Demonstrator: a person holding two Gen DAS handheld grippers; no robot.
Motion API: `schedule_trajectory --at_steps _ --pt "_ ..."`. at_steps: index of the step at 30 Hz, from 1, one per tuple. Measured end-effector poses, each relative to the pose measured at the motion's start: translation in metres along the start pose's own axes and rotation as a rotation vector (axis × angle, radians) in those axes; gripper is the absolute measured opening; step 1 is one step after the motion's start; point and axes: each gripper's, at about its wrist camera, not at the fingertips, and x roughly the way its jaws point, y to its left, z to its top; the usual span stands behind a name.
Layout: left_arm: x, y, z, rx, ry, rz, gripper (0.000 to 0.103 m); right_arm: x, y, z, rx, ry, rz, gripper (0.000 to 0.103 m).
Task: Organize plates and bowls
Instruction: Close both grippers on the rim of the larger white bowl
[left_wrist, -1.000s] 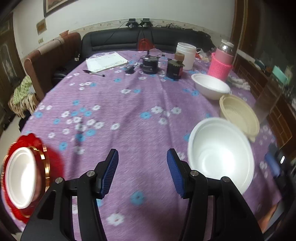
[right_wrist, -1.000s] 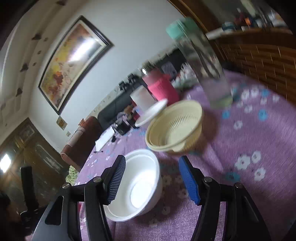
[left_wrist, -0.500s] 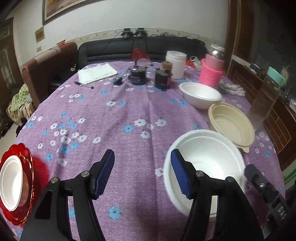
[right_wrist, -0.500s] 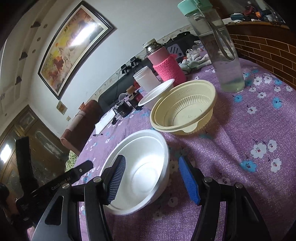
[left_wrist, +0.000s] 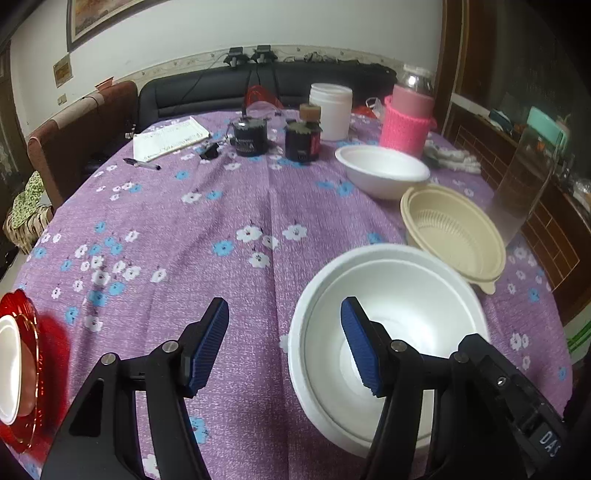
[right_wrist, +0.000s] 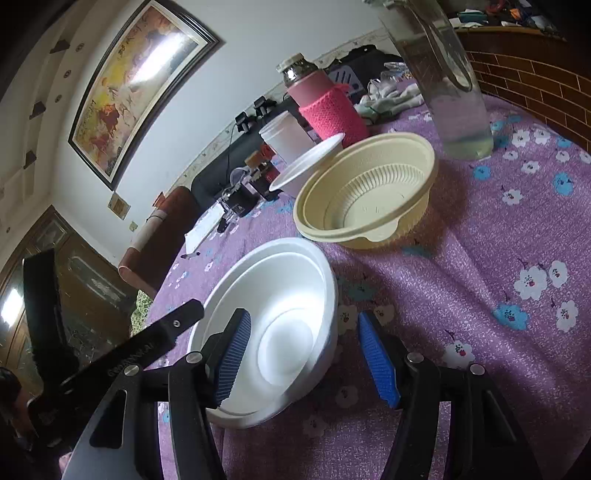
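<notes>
Both grippers have closed in on the large white foam bowl (left_wrist: 388, 295), which now looms larger ahead. The left gripper (left_wrist: 284, 347) stands open, its right finger over the bowl's near-left rim. The right gripper (right_wrist: 304, 356) is open too, straddling the bowl's near-right wall; the beige strainer bowl (right_wrist: 369, 192) sits just beyond.

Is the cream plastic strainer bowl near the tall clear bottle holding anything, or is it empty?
Empty. The cream plastic strainer bowl shows its bare ribbed wall and floor in both wrist views, with nothing lying inside.
</notes>
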Motion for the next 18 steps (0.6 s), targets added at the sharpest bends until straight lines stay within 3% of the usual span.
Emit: schedule_trajectory --at_steps 18 --pt "0.034 -0.002 -0.012 0.000 0.100 -0.016 0.062 0.006 -0.004 -0.001 0.019 0.017 -0.024 0.061"
